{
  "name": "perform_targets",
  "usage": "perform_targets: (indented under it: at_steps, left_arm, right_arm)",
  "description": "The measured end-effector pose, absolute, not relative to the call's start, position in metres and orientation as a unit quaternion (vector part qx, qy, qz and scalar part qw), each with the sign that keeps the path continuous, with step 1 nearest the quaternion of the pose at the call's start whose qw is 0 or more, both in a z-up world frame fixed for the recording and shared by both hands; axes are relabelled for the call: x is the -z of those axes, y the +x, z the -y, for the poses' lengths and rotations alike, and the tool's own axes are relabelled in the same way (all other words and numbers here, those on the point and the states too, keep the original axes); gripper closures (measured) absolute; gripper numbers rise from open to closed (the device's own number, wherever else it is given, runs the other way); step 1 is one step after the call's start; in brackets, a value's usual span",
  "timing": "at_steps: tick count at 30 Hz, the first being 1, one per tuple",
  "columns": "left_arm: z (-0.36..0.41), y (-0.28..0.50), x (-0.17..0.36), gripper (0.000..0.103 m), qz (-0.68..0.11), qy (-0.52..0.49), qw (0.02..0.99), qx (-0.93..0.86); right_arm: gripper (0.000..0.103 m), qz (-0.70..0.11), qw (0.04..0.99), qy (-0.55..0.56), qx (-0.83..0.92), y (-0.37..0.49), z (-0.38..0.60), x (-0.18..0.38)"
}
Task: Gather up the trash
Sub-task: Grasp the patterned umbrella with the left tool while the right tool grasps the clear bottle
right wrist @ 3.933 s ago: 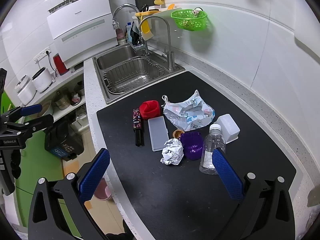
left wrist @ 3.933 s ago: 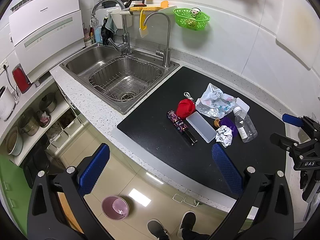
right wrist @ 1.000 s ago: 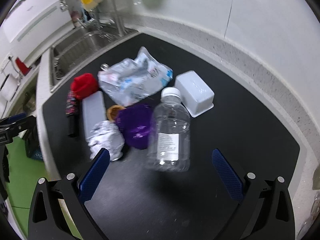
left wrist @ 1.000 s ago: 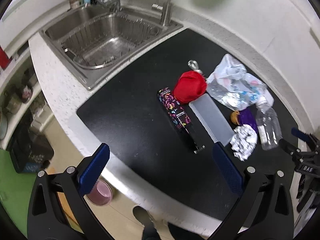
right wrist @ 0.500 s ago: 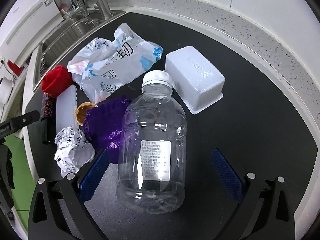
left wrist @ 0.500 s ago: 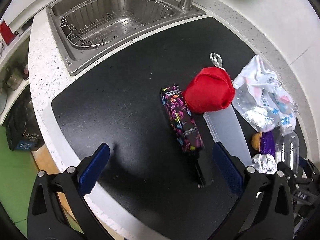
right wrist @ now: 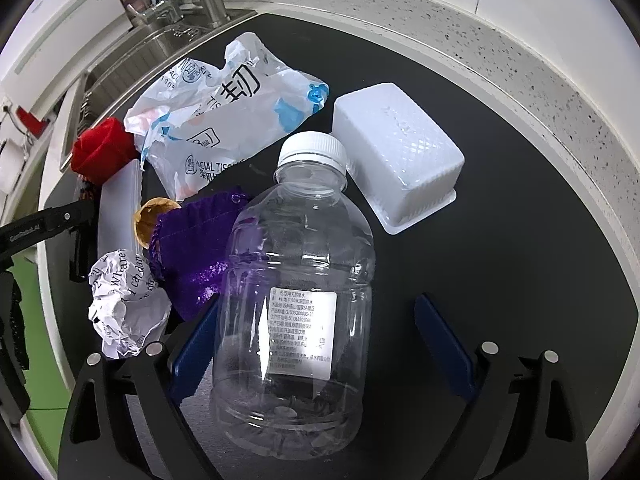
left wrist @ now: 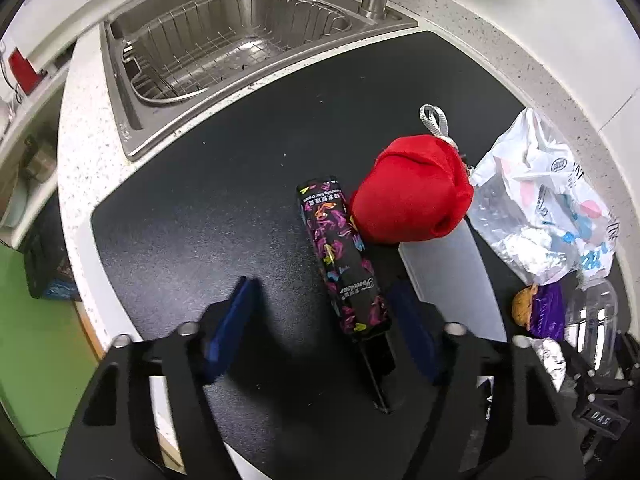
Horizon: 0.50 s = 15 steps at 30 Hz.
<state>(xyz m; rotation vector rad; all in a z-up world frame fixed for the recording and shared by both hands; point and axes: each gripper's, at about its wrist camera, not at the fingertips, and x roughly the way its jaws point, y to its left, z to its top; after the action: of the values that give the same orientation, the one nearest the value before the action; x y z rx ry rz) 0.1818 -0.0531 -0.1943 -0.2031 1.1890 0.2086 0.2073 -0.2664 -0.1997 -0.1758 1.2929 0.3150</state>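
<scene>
A clear plastic bottle (right wrist: pixel 296 280) with a white cap stands on the black mat (right wrist: pixel 500 264), between the fingers of my right gripper (right wrist: pixel 318 350). The jaws are closing: the left pad is close to the bottle's side and the right pad is still apart from it. My left gripper (left wrist: pixel 324 328) hangs over the lower end of a long black box with a colourful print (left wrist: pixel 340 256). Its jaws are closing too, with the box between the pads and a gap on the left side. Beside the bottle lie crumpled paper (right wrist: pixel 124 304) and a torn tissue wrapper (right wrist: pixel 224 116).
Near the bottle are a purple pouch (right wrist: pixel 196 248), a brown shell (right wrist: pixel 146 220) and an upturned white tub (right wrist: pixel 396 152). A red cloth bundle (left wrist: pixel 412 192) and a translucent flat case (left wrist: pixel 448 276) lie right of the box. The steel sink (left wrist: pixel 224 48) is behind and the counter edge (left wrist: pixel 80 208) to the left.
Both grippers have come down closer to the mat. The left one moved over the patterned box, the right one over the bottle. Both pairs of jaws stand narrower than before.
</scene>
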Motion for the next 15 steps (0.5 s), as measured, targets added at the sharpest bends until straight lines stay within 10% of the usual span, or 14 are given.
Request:
perform_targets:
  at_steps: [6, 15]
  left_arm:
    - [0.049, 0.177, 0.192, 0.08, -0.558, -0.076, 0.819, -0.113]
    - [0.044, 0.164, 0.186, 0.081, -0.55, -0.095, 0.825, -0.083]
  right_arm:
    - [0.045, -0.59, 0.789, -0.091, -0.142, 0.204, 0.271, 0.194]
    - [0.046, -0.577, 0.801, -0.069, -0.142, 0.195, 0.29, 0.179]
